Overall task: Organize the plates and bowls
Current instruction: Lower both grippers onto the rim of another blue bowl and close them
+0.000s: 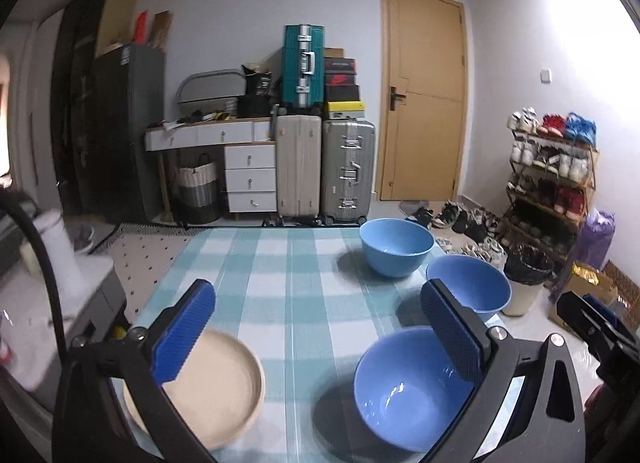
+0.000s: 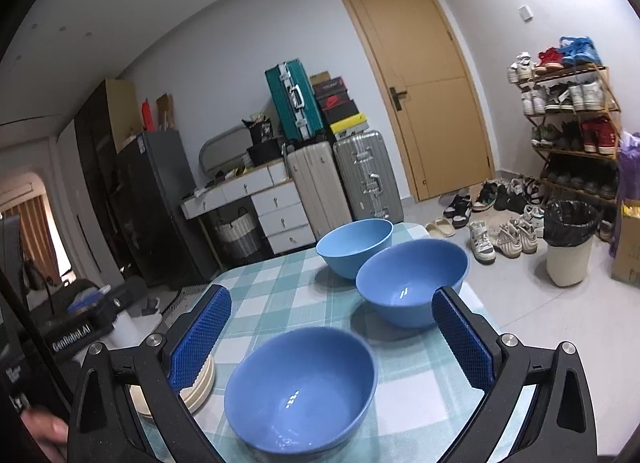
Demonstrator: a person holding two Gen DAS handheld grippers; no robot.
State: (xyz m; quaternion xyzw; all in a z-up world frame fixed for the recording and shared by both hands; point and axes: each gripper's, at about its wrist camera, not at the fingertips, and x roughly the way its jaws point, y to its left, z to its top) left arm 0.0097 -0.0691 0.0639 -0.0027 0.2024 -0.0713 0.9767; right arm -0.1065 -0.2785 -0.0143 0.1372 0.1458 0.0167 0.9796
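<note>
Three blue bowls stand on the checked tablecloth (image 1: pixel 280 283): a near bowl (image 1: pixel 404 391) (image 2: pixel 300 391), a middle bowl (image 1: pixel 476 283) (image 2: pixel 412 283) and a lighter far bowl (image 1: pixel 396 247) (image 2: pixel 354 247). A stack of beige plates (image 1: pixel 224 383) (image 2: pixel 200 383) lies at the near left. My left gripper (image 1: pixel 320 335) is open and empty, above the table between plates and near bowl. My right gripper (image 2: pixel 332 343) is open and empty, just above the near bowl. It shows at the right edge of the left wrist view (image 1: pixel 600 323).
The table's right edge (image 2: pixel 492 327) drops to the floor, where a bin (image 2: pixel 570 243), shoes and a shoe rack (image 2: pixel 572 123) stand. Suitcases (image 1: pixel 324 167), drawers and a door (image 1: pixel 424 95) are beyond the far edge. A grey side unit (image 1: pixel 80 303) sits left.
</note>
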